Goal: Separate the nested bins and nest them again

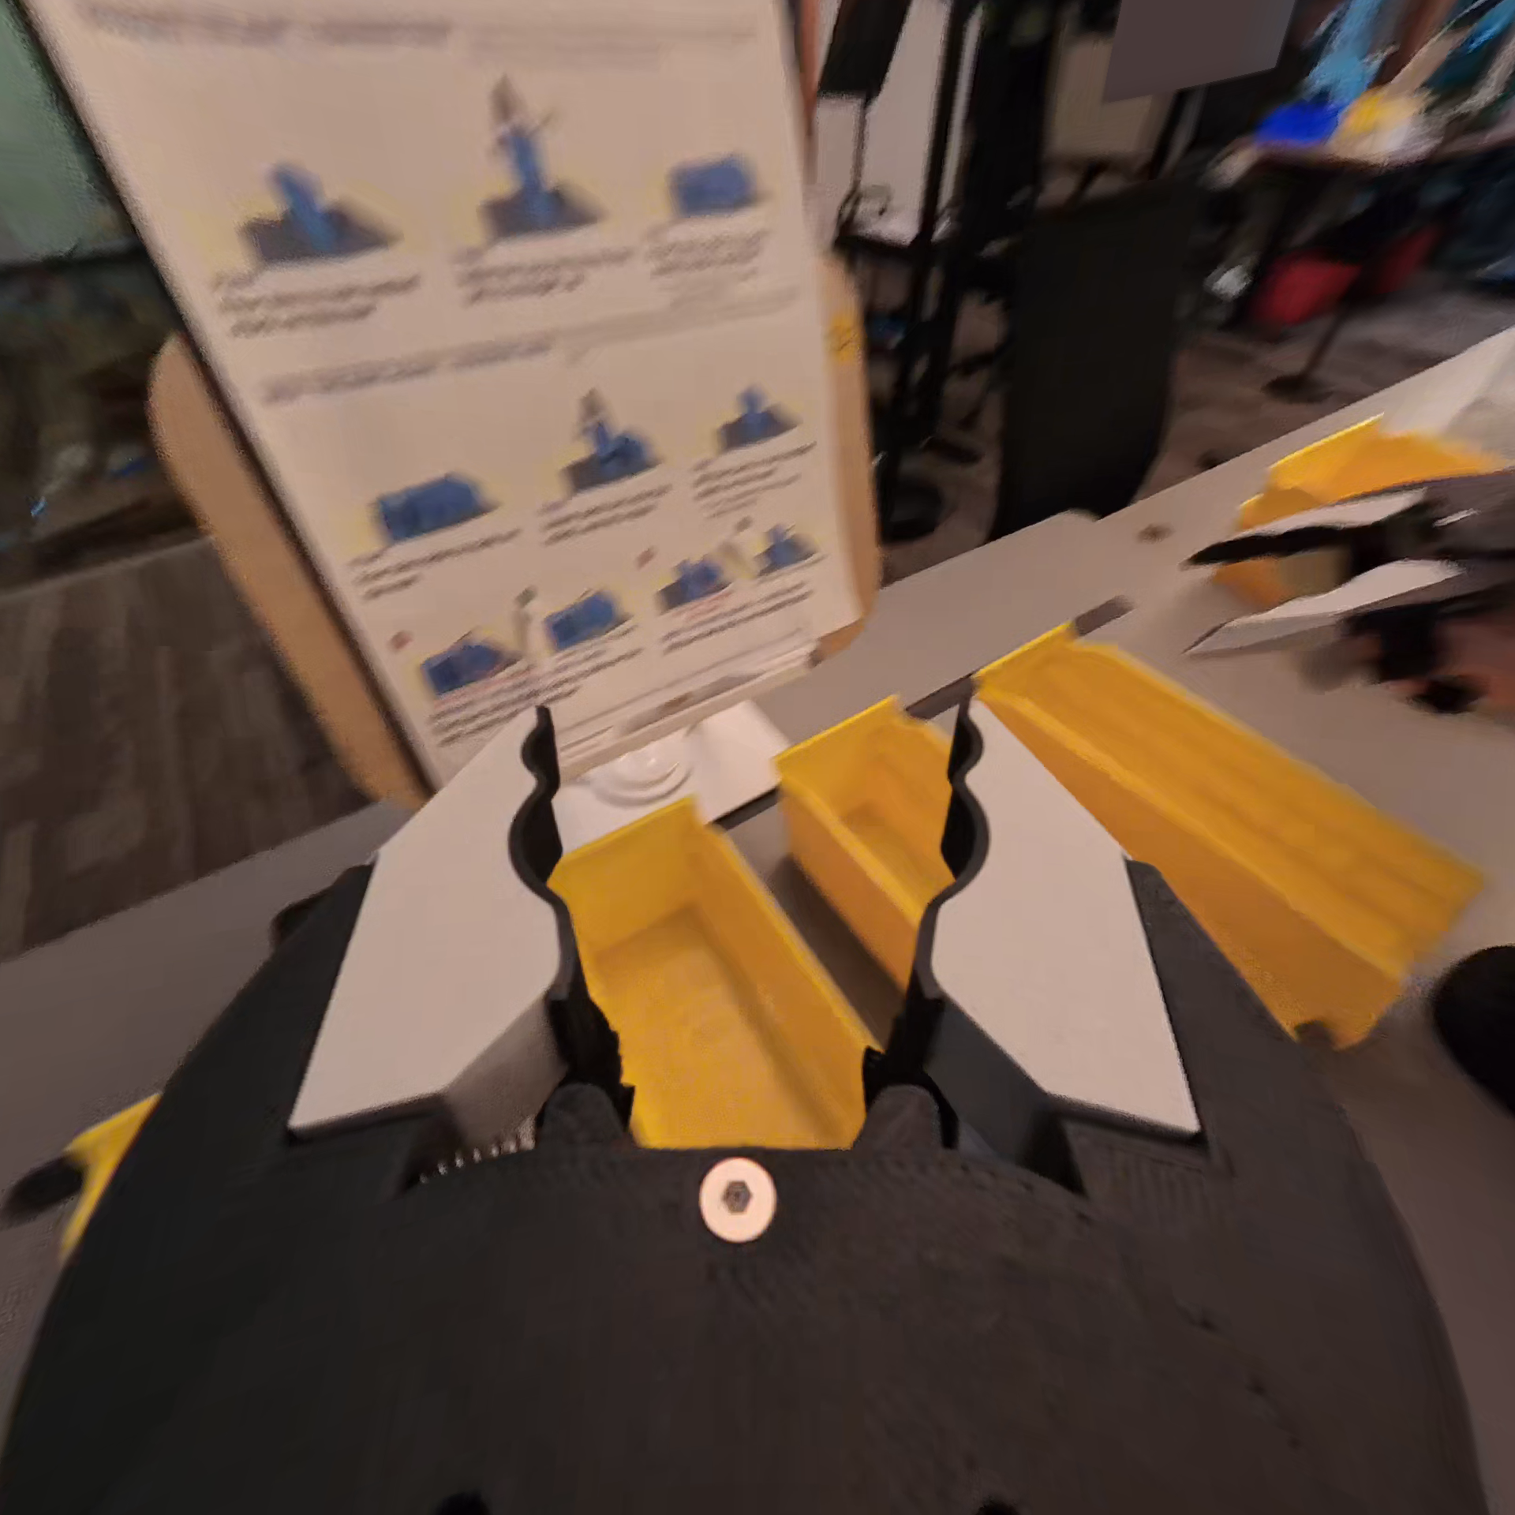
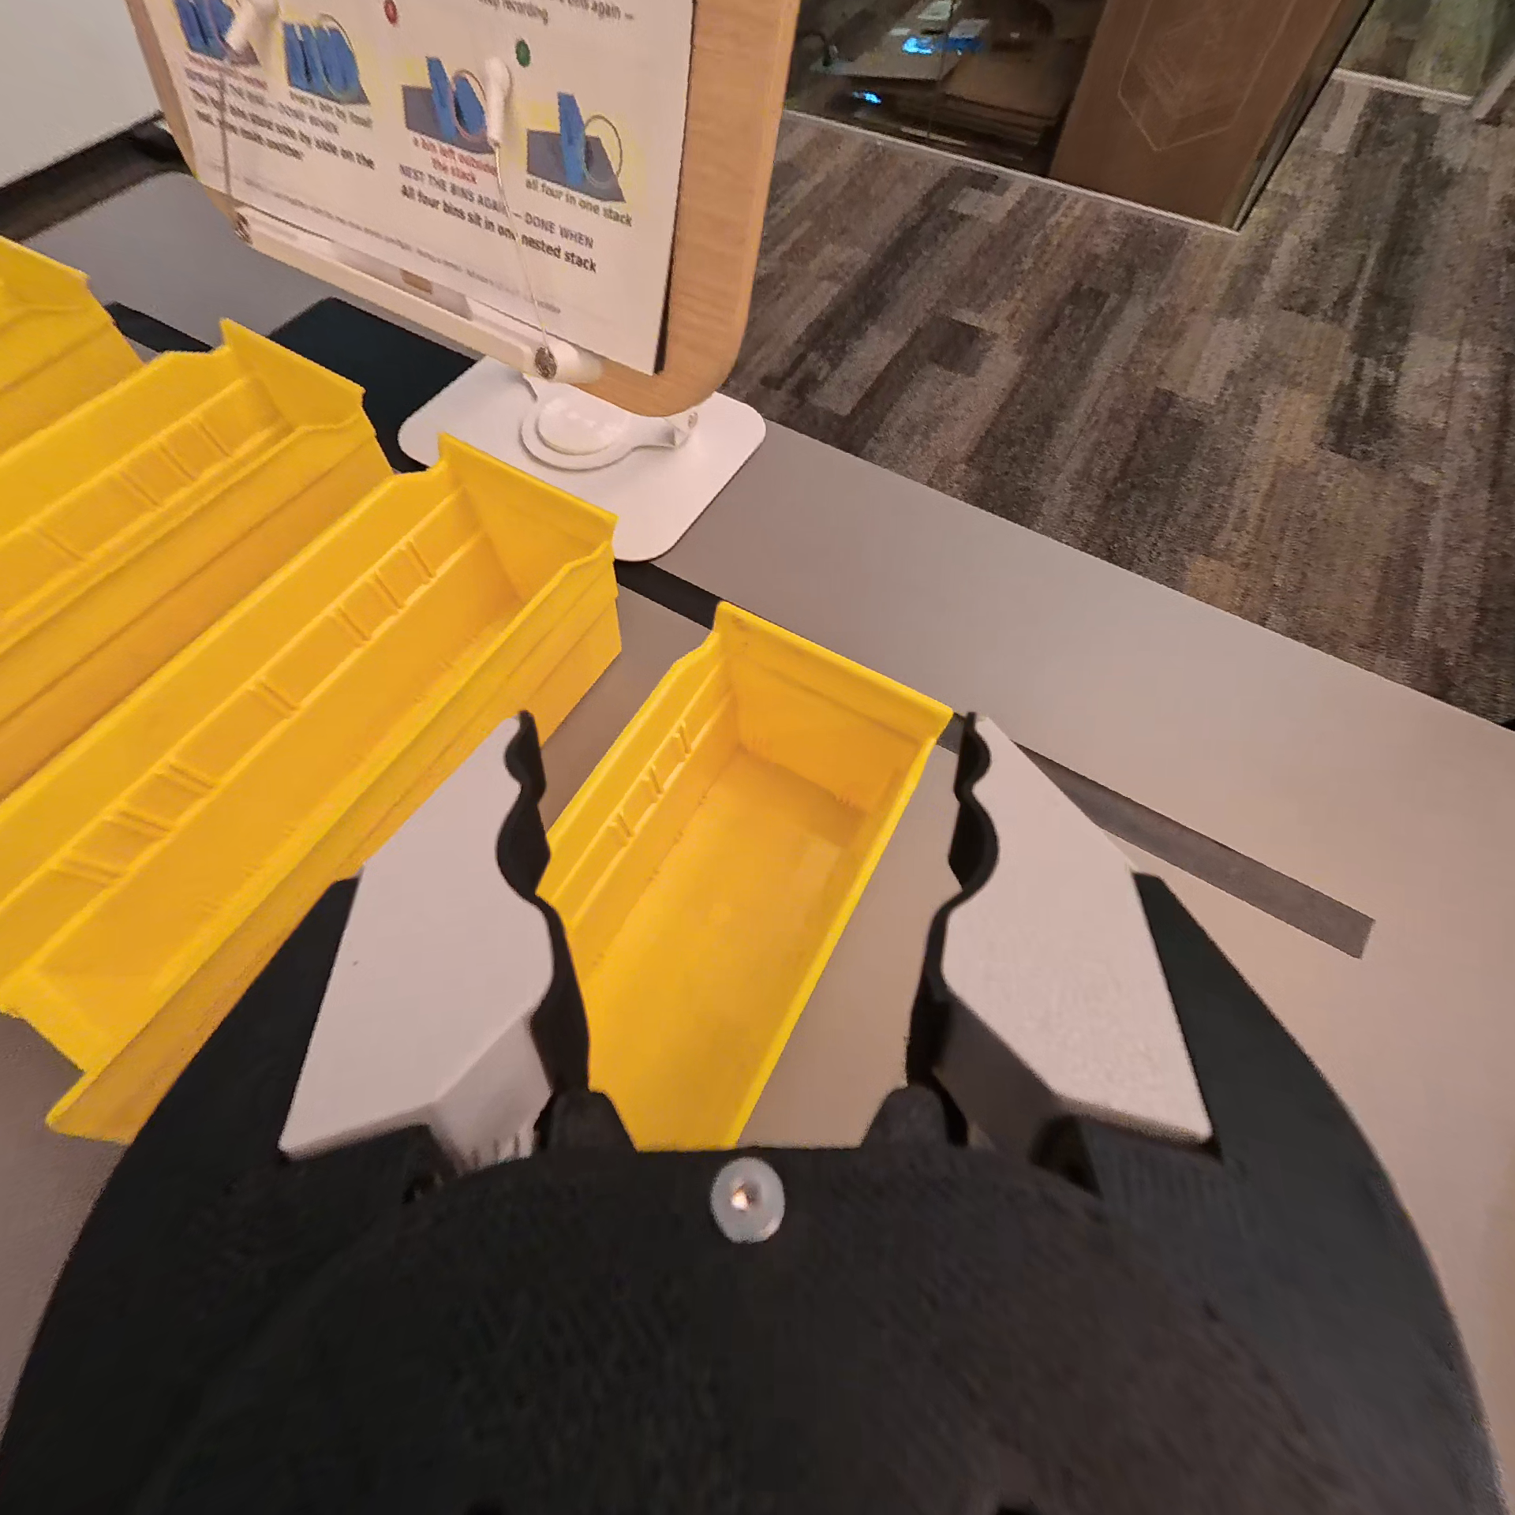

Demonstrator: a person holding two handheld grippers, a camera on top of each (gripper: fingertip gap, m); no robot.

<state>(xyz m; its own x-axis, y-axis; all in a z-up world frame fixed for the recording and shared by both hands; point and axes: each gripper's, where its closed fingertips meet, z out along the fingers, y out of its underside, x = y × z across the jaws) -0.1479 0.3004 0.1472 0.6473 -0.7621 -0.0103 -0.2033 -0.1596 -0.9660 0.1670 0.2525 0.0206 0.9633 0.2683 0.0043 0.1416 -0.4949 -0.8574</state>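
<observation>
Both tongs stand wide open and grip nothing. The right tongs (image 2: 746, 721) straddle the yellow bin nearest the sign stand (image 2: 582, 459), their pads clear of its walls. Closing off-centre could skid or tip that bin (image 2: 738, 885) on the desk (image 2: 1148, 697). Only the right view shows its neighbour (image 2: 311, 738) is apparently double-rimmed, perhaps nested; only the left view, blurred, shows the left tongs (image 1: 754, 730) above another bin (image 1: 705, 984).

4 open yellow bins (image 2: 721, 885) lie separate, side by side on the grey table (image 2: 1148, 738).
</observation>
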